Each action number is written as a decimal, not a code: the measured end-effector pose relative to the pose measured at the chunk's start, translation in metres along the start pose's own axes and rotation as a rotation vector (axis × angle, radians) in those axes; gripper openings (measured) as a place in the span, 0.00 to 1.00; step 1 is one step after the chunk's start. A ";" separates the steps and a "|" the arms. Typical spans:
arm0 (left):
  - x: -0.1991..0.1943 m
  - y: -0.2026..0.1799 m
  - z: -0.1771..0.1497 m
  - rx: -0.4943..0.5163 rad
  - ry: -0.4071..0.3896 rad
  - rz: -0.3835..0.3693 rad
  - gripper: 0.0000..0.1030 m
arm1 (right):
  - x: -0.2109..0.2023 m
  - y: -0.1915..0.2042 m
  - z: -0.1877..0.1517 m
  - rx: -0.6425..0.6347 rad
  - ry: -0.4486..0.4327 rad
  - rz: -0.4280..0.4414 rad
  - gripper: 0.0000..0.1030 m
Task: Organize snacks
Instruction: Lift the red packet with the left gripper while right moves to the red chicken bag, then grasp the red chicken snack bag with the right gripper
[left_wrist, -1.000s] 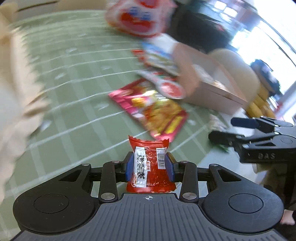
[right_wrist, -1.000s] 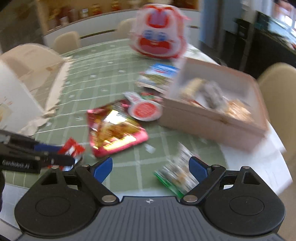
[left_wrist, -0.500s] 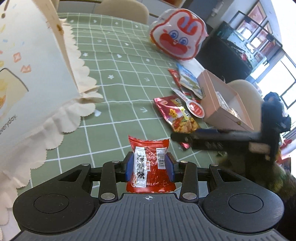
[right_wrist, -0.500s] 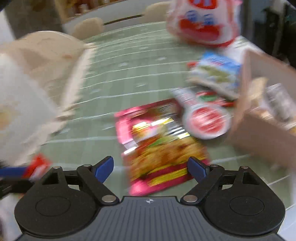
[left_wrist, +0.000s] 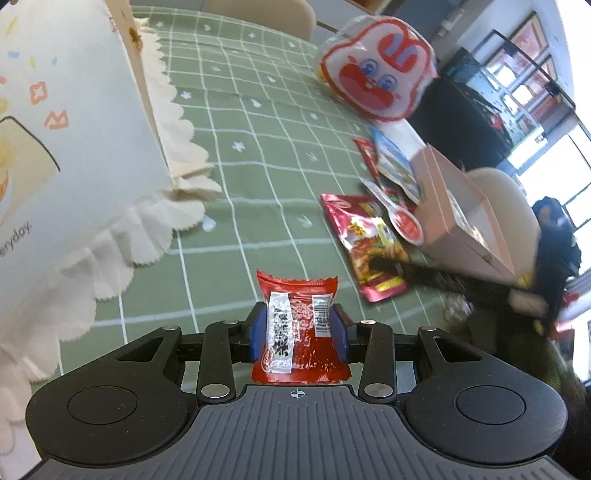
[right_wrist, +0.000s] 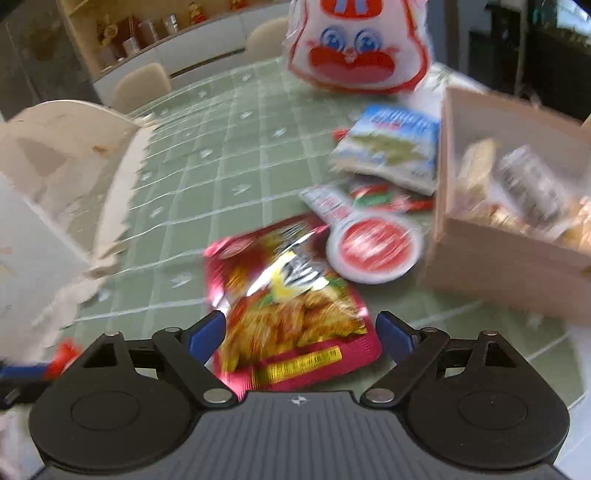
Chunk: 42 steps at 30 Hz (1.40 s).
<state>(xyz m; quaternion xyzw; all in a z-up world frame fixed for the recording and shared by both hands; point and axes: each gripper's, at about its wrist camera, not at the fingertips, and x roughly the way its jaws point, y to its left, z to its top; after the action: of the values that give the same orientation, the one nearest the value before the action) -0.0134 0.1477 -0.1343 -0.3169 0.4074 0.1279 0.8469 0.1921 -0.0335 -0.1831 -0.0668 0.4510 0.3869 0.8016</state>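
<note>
My left gripper (left_wrist: 298, 328) is shut on a small red snack packet (left_wrist: 297, 325) with a white label and barcode, held above the green checked tablecloth (left_wrist: 258, 147). My right gripper (right_wrist: 300, 334) stands open over a pink-red snack bag (right_wrist: 291, 306) that lies flat between its blue pads without touching them. That same bag (left_wrist: 369, 243) shows in the left wrist view under the blurred right gripper. A round red-and-white lollipop pack (right_wrist: 373, 245), a blue-white bag (right_wrist: 395, 147) and a red-green packet (right_wrist: 384, 197) lie beyond. The left gripper's tip with the red packet (right_wrist: 62, 360) shows at the lower left.
A pink cardboard box (right_wrist: 517, 258) with several snacks inside stands at the right. A cream bag with frilled edge (left_wrist: 74, 147) fills the left side. A big rabbit-face bag (right_wrist: 356, 48) stands at the far side. Chairs ring the table; its near edge is close.
My left gripper swung left toward the cream bag with the red packet still clamped. My right gripper moved left from the green-white packet to hover over the pink-red bag.
</note>
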 end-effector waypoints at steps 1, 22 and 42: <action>0.002 0.002 0.003 -0.013 -0.001 0.002 0.40 | -0.003 0.004 -0.004 0.004 0.011 0.046 0.87; -0.017 0.021 -0.004 -0.037 0.006 -0.005 0.40 | 0.046 0.067 0.020 0.015 0.007 -0.289 0.90; 0.010 -0.032 -0.041 0.120 0.130 -0.121 0.40 | -0.082 0.020 -0.069 0.052 0.015 -0.182 0.37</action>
<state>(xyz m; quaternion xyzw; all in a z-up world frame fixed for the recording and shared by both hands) -0.0167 0.0967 -0.1475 -0.2971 0.4488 0.0311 0.8422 0.1078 -0.0971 -0.1549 -0.0896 0.4590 0.3000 0.8315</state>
